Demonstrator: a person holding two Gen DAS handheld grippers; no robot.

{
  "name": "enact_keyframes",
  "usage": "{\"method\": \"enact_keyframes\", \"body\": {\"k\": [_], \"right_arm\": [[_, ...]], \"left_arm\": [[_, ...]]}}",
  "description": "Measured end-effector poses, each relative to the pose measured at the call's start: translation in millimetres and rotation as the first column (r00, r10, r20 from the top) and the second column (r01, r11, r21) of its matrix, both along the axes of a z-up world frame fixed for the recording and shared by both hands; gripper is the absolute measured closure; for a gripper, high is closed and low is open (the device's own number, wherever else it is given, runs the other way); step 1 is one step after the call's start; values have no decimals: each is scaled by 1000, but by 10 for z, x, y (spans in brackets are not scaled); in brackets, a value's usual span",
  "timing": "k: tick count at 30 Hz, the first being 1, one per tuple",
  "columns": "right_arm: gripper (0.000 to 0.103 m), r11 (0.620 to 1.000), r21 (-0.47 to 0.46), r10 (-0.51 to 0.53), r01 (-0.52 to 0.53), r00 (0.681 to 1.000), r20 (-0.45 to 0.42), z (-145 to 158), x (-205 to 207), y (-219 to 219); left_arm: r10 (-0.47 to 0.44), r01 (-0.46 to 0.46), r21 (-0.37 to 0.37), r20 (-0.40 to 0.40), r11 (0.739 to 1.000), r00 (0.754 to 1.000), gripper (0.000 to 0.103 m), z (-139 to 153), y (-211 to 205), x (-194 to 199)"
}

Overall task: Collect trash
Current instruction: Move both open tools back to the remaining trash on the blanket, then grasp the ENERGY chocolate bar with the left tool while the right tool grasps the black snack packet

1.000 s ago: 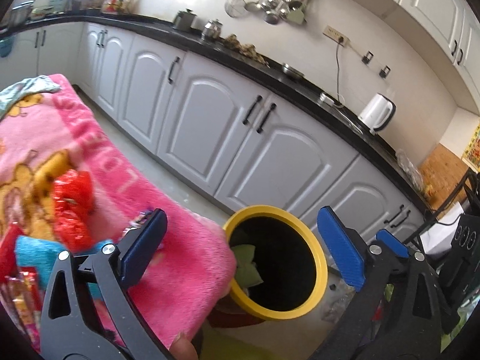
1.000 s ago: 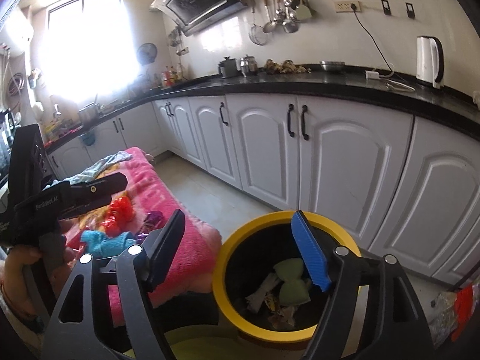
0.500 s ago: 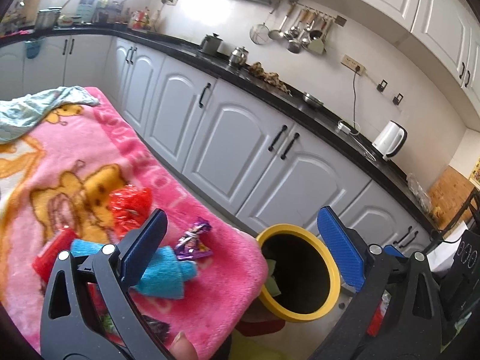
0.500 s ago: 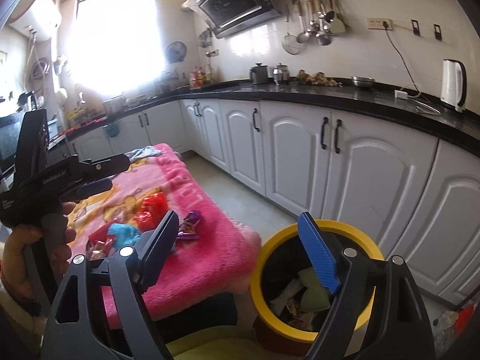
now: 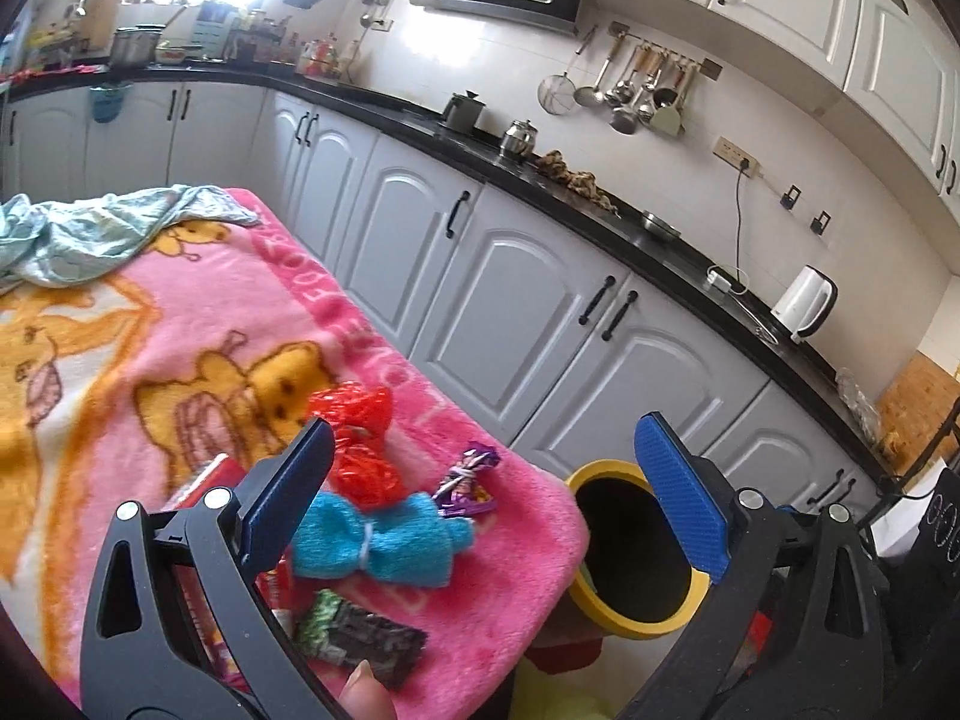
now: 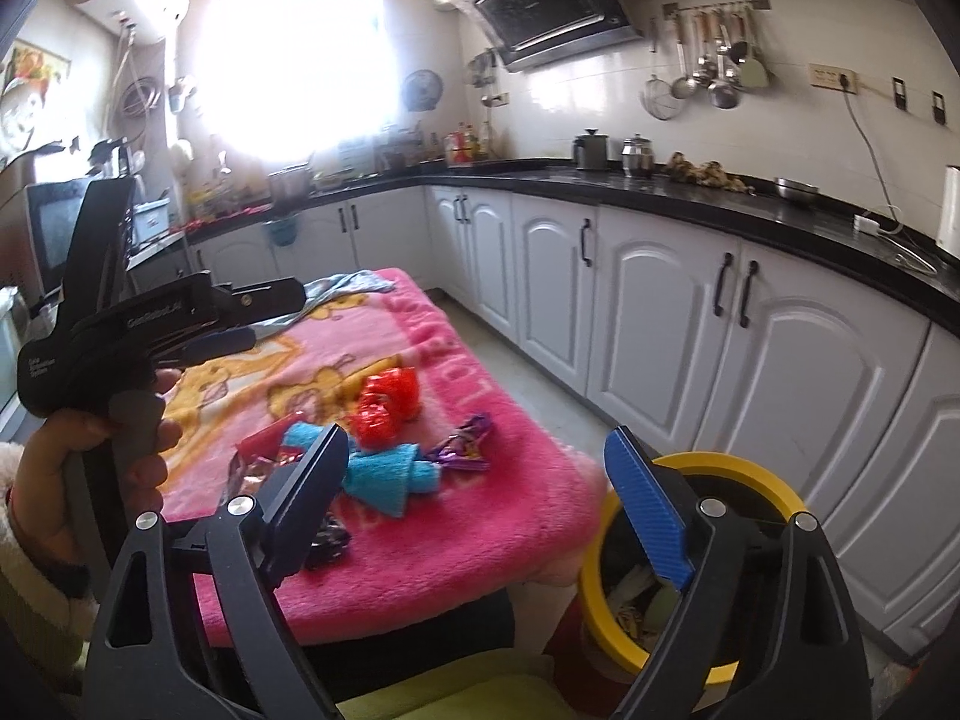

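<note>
Trash lies on a pink blanket (image 5: 180, 324) over a table: a red crumpled wrapper (image 5: 360, 444), a blue cloth piece (image 5: 384, 546), a purple candy wrapper (image 5: 468, 480) and a dark wrapper (image 5: 360, 642). A yellow-rimmed bin (image 5: 630, 546) stands right of the table and holds trash in the right wrist view (image 6: 708, 570). My left gripper (image 5: 480, 498) is open and empty above the pile. My right gripper (image 6: 480, 498) is open and empty, between the table edge and the bin. The left gripper's body (image 6: 150, 324) also shows there.
White cabinets (image 5: 510, 300) under a black counter (image 5: 600, 204) run along the far side, with a kettle (image 5: 804, 300) and pots. A light green cloth (image 5: 90, 234) lies at the blanket's far end. A tiled floor strip (image 6: 528, 372) runs between table and cabinets.
Both grippers have pulled back and swung left from over the bin toward the table. The trash pile is now in full view. Both stay open and empty.
</note>
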State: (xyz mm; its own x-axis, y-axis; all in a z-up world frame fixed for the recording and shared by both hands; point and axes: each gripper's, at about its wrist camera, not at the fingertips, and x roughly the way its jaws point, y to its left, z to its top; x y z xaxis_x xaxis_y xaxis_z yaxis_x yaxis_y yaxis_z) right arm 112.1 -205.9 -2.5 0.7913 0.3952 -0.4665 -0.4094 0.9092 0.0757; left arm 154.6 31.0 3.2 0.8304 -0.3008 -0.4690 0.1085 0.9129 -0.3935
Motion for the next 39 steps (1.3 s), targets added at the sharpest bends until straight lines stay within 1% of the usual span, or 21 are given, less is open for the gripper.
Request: {"method": "enact_keyframes", "body": {"k": [8,15,23,31,34,39], "right_arm": [[16,996,-34,84,-84,996,-5,-40,-63,356],[15,983,-75,166,-166,986,-6,-92,-136,658],[14,960,-122,248,-250,968,-30,-201,-150,980],[13,937,-154,311,-312,950,-35,-287,-156,1247],[12,927,-169,332,-336,942,-52,-348,-128,1323],[11,911,-208,346,-357,934,-92,-519,-73,1411]], "left_arm": [[46,-46,13,-9,999,999,11,-37,272,-122],[108,-107,18,-32,994,994,11,-120,590,-230],[168,-166,37,-66,985,984,11,-240,879,-350],[216,-212,59,-90,976,972,11,-340,1087,-455],[232,-224,73,-114,972,966,11,-406,1156,-466],[241,-231,73,-169,970,956,11,-578,1242,-444]]}}
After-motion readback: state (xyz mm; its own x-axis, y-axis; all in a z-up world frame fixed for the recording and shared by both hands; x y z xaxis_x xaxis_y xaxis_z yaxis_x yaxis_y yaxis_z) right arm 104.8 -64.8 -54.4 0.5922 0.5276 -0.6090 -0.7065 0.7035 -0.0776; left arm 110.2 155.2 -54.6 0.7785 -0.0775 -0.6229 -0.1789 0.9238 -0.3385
